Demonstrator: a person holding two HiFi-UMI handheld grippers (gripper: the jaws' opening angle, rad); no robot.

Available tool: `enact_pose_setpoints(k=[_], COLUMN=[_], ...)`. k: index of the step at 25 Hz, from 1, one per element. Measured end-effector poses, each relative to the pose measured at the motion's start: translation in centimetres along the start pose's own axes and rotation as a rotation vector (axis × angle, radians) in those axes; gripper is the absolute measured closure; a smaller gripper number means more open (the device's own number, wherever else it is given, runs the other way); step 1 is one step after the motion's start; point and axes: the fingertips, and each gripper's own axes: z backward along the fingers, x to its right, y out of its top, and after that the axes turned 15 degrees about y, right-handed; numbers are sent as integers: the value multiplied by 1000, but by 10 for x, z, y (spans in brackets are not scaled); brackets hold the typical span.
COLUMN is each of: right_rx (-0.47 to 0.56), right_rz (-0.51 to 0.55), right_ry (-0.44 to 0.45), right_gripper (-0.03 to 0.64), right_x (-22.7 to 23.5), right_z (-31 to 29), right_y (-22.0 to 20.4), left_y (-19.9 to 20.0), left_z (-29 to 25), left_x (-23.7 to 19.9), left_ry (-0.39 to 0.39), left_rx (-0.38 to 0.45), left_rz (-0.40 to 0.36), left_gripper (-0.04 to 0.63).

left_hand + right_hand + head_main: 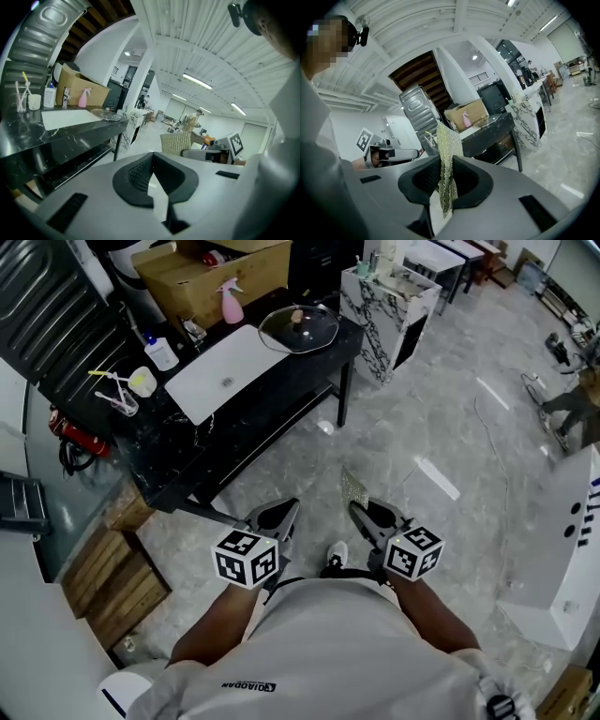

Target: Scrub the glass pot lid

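The glass pot lid (298, 329) (107, 115) (487, 121) with a pale knob lies flat at the right end of the black table (314, 367), far from both grippers. I hold both grippers low, close to my body, over the floor. My right gripper (361, 513) (447, 161) is shut on a silvery mesh scrub cloth (353, 488) (447, 145) (176, 143) that sticks up past its jaws. My left gripper (284, 513) (152, 154) is shut with nothing between its pads.
On the table are a white rectangular basin (225, 376), a pink spray bottle (231, 304), a white bottle (161, 352) and a cup of brushes (122, 401). A cardboard box (211, 273) stands behind. A marble-patterned counter (389, 301) is to the right, wooden crates (117, 577) to the left.
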Motion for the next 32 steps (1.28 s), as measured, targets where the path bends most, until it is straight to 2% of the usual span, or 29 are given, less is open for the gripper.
enact_pose_setpoints(k=[2,7,13,16,21,26,32], right_rx=[9,24,36,43,20,26,52], right_rz=[7,11,-25,-24,-25,-12,-48], right_ry=[12,32,14,19,25,25,-22], right_gripper=[537,537,537,537,537,537,537], right_x=[19,55,97,108,122,135,164], right_z=[0,7,18,20,19,18,22], right_y=[17,46,55,61,66,76,77], left_y=[16,48,60,64,76,75,87], left_z=[-18,-56,-89,-101,-116,-126,-158], left_x=[-1,11,29,30,27,23,26], left_ry=[19,50,45,60,80,90,51], left_rx=[7,38,31,29,48,31,17], left_rz=[13,-44,-44,-78,-50,-71,-98], left_gripper=[583,583,583,583,583,583,583])
